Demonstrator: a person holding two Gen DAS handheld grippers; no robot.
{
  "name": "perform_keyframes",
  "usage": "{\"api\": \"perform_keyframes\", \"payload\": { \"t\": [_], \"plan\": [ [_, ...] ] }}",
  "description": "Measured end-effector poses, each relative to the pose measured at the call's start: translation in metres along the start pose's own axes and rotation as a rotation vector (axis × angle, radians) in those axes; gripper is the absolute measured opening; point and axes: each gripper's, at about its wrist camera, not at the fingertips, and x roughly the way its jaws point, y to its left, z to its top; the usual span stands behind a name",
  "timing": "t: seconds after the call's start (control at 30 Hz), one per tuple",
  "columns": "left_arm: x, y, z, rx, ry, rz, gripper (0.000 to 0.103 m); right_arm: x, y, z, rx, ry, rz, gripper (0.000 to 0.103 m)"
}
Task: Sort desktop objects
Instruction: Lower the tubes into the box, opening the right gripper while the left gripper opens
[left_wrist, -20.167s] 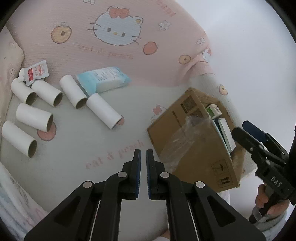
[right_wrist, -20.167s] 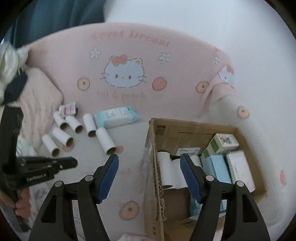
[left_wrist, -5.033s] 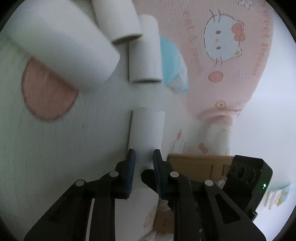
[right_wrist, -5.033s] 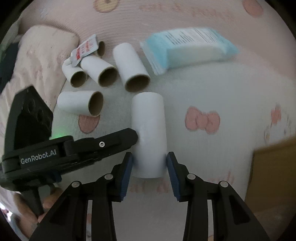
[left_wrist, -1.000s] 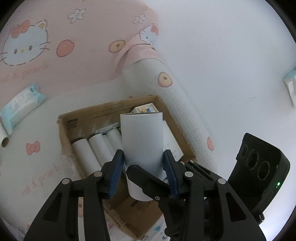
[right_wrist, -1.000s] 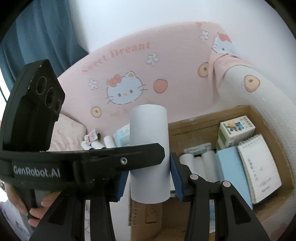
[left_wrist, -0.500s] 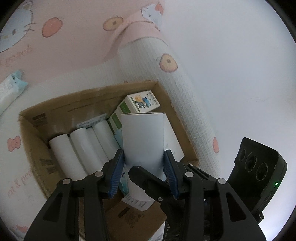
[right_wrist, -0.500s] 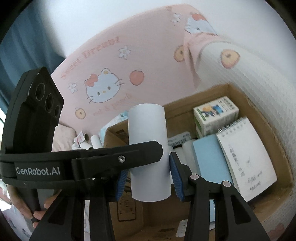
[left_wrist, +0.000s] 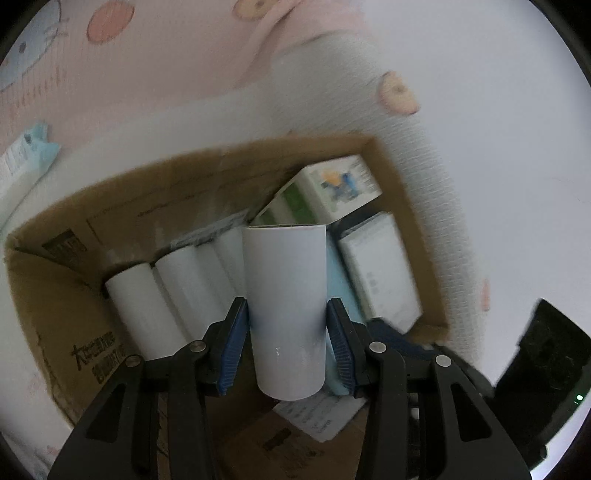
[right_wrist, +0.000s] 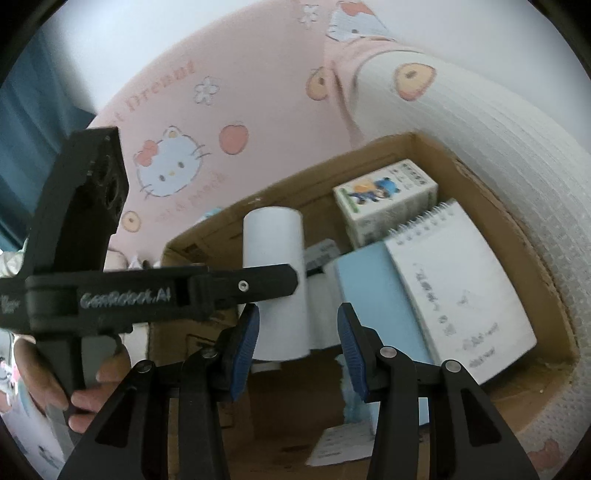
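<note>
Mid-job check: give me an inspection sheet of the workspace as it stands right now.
Surface: pink and white cartoon-print padded mat.
Job's things: white cardboard tube held over open brown cardboard box; three white tubes already lie inside.
Clutter: small cartoon-print carton, white spiral notebook and light-blue book in the box; light-blue wipes pack on the mat.
Grippers: left gripper clamps the tube; right gripper open, wider than the tube.
Cables: nothing seen.
Surroundings: white wall, teal curtain.
</note>
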Motion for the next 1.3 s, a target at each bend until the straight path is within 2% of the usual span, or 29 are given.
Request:
{"api": "perform_keyframes", "payload": {
  "t": [0.03, 0.13, 0.3, 0.43, 0.53, 0.73, 0.97, 1.03, 1.1, 1.2, 1.23, 1.3],
  "plan": [
    [0.005, 0.001, 0.001, 0.000, 0.014, 0.017, 0.048, -0.001, -0.003, 0.000, 0.004, -0.002, -0.004, 0.040],
    [0.016, 0.002, 0.001, 0.004, 0.026, 0.048, 0.048, -0.009, -0.005, 0.001, -0.019, -0.039, -0.063, 0.013],
    [0.034, 0.011, 0.005, -0.063, 0.055, 0.067, 0.048, -0.015, 0.001, 0.003, -0.092, -0.049, -0.121, 0.013],
    [0.043, 0.021, 0.008, -0.148, 0.064, 0.074, 0.048, -0.011, -0.003, 0.004, -0.088, -0.016, -0.172, 0.013],
    [0.047, 0.027, 0.010, -0.197, 0.065, 0.082, 0.048, -0.009, -0.005, 0.002, -0.089, -0.001, -0.178, 0.013],
    [0.052, 0.034, 0.011, -0.226, 0.056, 0.126, 0.048, -0.005, -0.002, 0.000, -0.108, 0.009, -0.205, 0.013],
    [0.050, 0.051, 0.007, -0.312, 0.069, 0.074, 0.049, 0.002, 0.000, 0.002, -0.121, 0.048, -0.223, 0.013],
    [0.047, 0.048, 0.006, -0.294, 0.076, 0.047, 0.049, 0.006, 0.002, 0.001, -0.131, 0.065, -0.226, 0.013],
    [0.040, 0.039, 0.003, -0.240, 0.060, 0.079, 0.049, 0.010, 0.003, 0.000, -0.138, 0.080, -0.225, 0.013],
    [0.025, 0.022, -0.003, -0.098, 0.001, 0.163, 0.047, 0.015, 0.005, 0.001, -0.136, 0.095, -0.193, 0.013],
    [0.019, 0.017, -0.005, -0.053, -0.023, 0.178, 0.044, 0.017, 0.005, 0.002, -0.126, 0.100, -0.184, 0.013],
    [0.009, 0.012, -0.010, 0.010, -0.047, 0.172, 0.018, 0.021, 0.004, 0.004, -0.106, 0.120, -0.164, 0.013]
  ]
}}
